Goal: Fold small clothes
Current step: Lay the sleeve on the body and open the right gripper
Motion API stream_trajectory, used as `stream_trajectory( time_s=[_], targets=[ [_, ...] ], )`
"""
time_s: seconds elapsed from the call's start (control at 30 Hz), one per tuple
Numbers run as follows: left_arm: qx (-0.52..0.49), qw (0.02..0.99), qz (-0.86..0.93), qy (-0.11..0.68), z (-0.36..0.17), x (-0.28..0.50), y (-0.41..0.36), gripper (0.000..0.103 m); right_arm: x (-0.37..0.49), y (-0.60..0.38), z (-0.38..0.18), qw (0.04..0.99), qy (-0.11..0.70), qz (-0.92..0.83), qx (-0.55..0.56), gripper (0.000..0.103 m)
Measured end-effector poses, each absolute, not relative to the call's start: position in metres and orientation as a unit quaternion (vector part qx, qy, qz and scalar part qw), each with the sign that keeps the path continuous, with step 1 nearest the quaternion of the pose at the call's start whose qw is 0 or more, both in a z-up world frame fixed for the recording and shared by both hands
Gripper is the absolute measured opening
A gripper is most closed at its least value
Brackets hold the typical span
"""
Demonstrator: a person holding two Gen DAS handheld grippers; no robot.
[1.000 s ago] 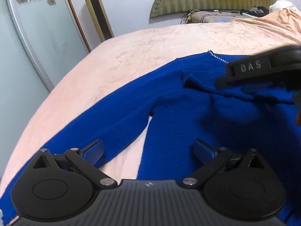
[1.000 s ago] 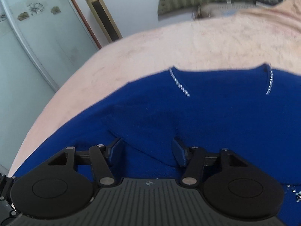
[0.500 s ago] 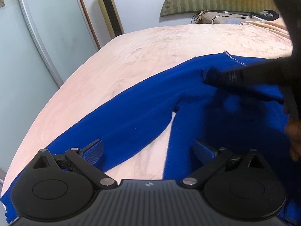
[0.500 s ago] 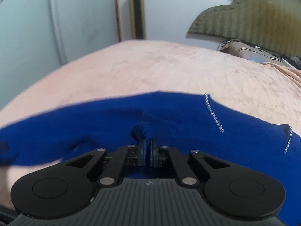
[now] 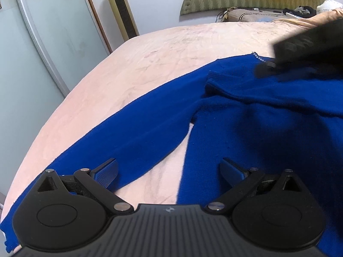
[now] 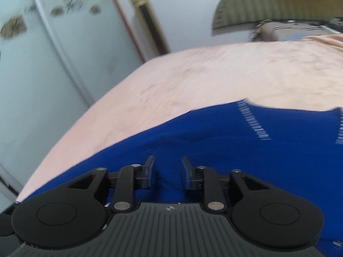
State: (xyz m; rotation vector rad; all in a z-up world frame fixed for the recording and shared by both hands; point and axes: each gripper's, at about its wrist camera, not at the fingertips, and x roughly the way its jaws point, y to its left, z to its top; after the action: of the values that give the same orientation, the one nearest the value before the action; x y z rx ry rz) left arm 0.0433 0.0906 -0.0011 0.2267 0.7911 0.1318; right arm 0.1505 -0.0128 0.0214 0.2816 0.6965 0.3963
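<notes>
1. Left wrist view: the left hand-held gripper (image 5: 169, 171) has its jaws wide apart with nothing in them; the blue sweater (image 5: 268, 132) lies flat on the pink bed (image 5: 150, 49), just under and ahead of the gripper; one long sleeve (image 5: 133, 137) runs out to the gripper's left; the other sleeve's cuff (image 5: 216, 81) is folded across the body, farther ahead and to the right; the right hand-held gripper (image 5: 265, 68) is a dark blur just past that cuff.

2. Right wrist view: the right hand-held gripper (image 6: 167, 172) has just been opening; its jaws are partly apart with blue cloth below the gap but not pinched; the picture is blurry.

3. Step, I think: one sleeve is folded in and let go; the long sleeve is next; that calls for the left gripper to reach left, pinch the sleeve and bring it over the body.
</notes>
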Motion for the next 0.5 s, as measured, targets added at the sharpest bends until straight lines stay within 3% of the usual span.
stream_trajectory(
  time_s=[0.07,0.2,0.3,0.37,0.5],
  targets=[
    [0.107,0.915,0.058,0.384,0.000,0.042,0.086,0.102,0.141,-0.029,0.021,0.916,0.349,0.155,0.123,0.060],
    [0.115,0.915,0.047,0.384,0.001,0.038,0.078,0.102,0.130,-0.038,0.002,0.919,0.384,0.083,0.033,0.062],
    [0.125,0.915,0.049,0.381,0.000,0.037,0.074,0.102,0.102,-0.056,0.010,0.936,0.343,0.061,0.051,0.065],
    [0.124,0.914,0.050,0.383,0.001,0.040,0.075,0.102,0.086,-0.066,0.014,0.944,0.323,0.040,0.048,0.082],
    [0.116,0.914,0.050,0.386,0.002,0.041,0.072,0.102,0.069,-0.091,0.005,0.947,0.322,-0.014,0.016,0.086]
  ],
)
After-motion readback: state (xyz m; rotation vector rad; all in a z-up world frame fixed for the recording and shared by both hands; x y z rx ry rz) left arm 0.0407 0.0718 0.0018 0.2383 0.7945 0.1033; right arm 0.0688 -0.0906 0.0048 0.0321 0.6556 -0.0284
